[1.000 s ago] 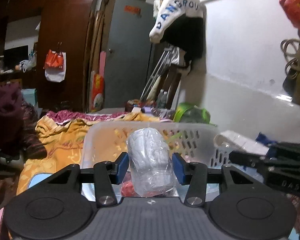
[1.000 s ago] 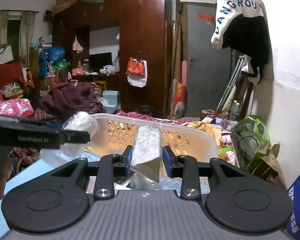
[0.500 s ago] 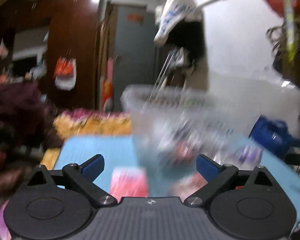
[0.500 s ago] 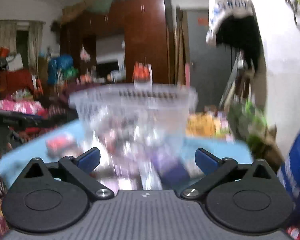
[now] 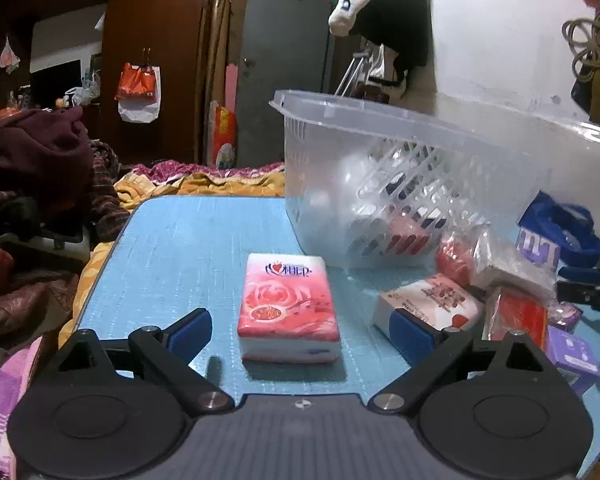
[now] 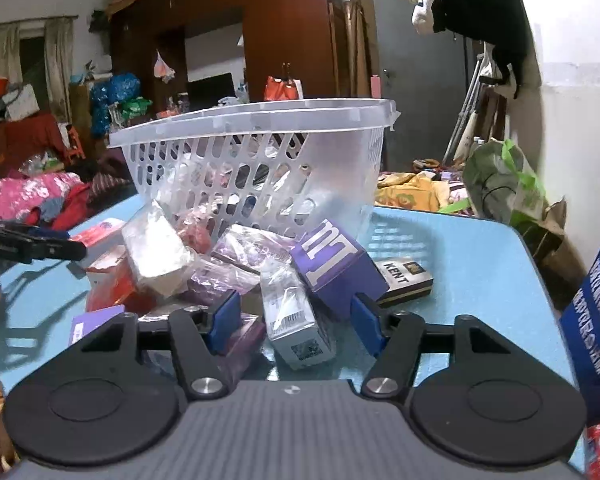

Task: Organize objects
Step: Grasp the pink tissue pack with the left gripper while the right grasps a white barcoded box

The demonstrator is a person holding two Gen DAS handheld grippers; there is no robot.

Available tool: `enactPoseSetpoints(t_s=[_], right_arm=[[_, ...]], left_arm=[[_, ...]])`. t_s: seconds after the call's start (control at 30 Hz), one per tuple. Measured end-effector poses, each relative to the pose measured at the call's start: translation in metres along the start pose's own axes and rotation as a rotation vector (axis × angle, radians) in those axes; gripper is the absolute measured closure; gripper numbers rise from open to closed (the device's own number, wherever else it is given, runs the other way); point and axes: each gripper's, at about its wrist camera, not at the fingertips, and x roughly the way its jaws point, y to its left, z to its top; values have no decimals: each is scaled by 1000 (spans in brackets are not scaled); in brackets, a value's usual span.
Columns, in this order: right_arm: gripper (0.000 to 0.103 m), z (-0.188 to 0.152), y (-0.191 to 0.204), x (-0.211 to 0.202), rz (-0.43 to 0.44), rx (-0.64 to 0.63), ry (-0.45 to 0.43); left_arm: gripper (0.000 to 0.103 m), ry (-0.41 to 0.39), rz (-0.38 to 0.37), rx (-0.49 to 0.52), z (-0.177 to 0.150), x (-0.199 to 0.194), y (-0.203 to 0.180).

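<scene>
Left wrist view: left gripper (image 5: 300, 330) spread wide, empty, one pink tissue pack (image 5: 287, 307) between its fingers on blue table (image 5: 188, 248); one clear basket (image 6: 256, 160) beyond; right gripper (image 6: 296, 322) likewise apart over two purple boxes (image 6: 336, 268).

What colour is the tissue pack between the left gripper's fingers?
Pink-red with a white edge, the tissue pack shows best in the left wrist view.

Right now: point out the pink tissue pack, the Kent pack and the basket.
pink tissue pack (image 5: 287, 307), left wrist view, middle of its top face.
Kent pack (image 6: 405, 278), right wrist view, on its printed top face.
basket (image 6: 332, 176), right wrist view, on its near solid side wall.
</scene>
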Motion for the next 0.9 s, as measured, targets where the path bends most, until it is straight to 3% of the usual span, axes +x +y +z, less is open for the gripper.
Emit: enactPoseSetpoints(t_s=[0.17,0.27,0.43,0.5,0.57,0.63,0.67,0.7,0.8,0.9], right_arm=[[60,-3,-9,-7,-2,40,-7],[59,-2,-10,-5,6,33,6],[59,0,-5,3,-12,6,45],[68,0,0,6,-9,-21,64],[69,-1,1,3,-13,-25,46],[70,-4,-2,-3,15,-20,9],[70,-5,-4,-7,13,-8,-14],[70,-7,-5,-11,10,3,-37],[70,-12,-6,-22,32,10,-115],[70,-15,-3,-28,24,-2,-172]], left_arm=[[6,31,32,-9,1,5,1],[6,88,47,5,4,15,-1],[6,99,56,53,4,18,-11],[6,100,50,50,4,17,-10],[6,95,36,47,3,16,-9],[18,80,19,37,3,14,-7],[38,64,26,38,2,11,-7],[47,45,39,34,0,8,-7],[47,-41,-20,12,-3,-5,-2],[47,-154,-29,7,-8,-22,0]])
